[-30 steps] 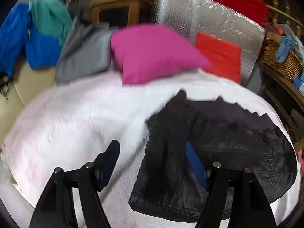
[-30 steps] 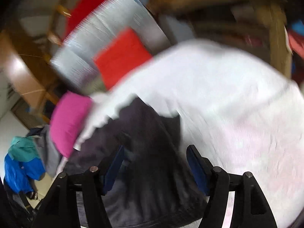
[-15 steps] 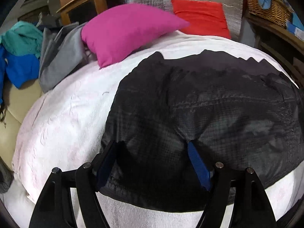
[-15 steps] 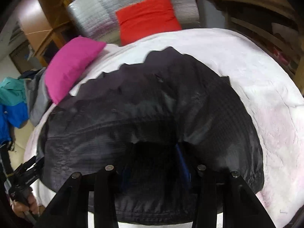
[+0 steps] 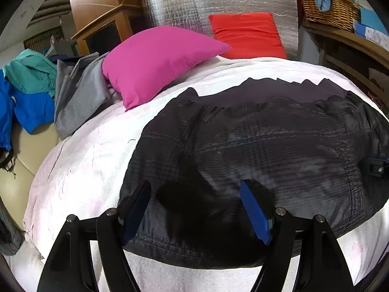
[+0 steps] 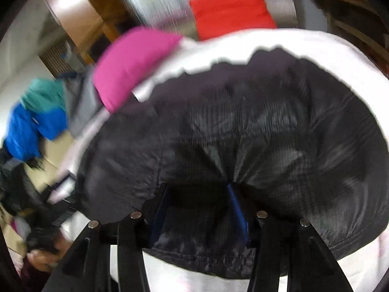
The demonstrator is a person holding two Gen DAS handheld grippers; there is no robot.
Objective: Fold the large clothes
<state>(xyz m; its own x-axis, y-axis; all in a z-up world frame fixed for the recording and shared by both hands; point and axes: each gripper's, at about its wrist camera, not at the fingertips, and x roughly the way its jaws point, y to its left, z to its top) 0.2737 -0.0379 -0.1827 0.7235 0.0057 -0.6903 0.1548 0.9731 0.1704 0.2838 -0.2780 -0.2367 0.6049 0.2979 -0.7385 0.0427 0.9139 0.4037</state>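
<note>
Black jacket (image 5: pixel 267 146) now spread closer, wrinkled

White bed cover (image 5: pixel 80 170): black jacket (image 5: pixel 267 146), pink pillow (image 5: pixel 155 58).

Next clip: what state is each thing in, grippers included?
black jacket: spread flat on the white blanket, near hem puckered.
left gripper: open, jaws astride the jacket's hem.
right gripper: jaws have just been closing, shut on bunched jacket fabric.
pink pillow: lying at the blanket's far edge.
grey garment: heaped, unfolded, beside the pillow.
</note>
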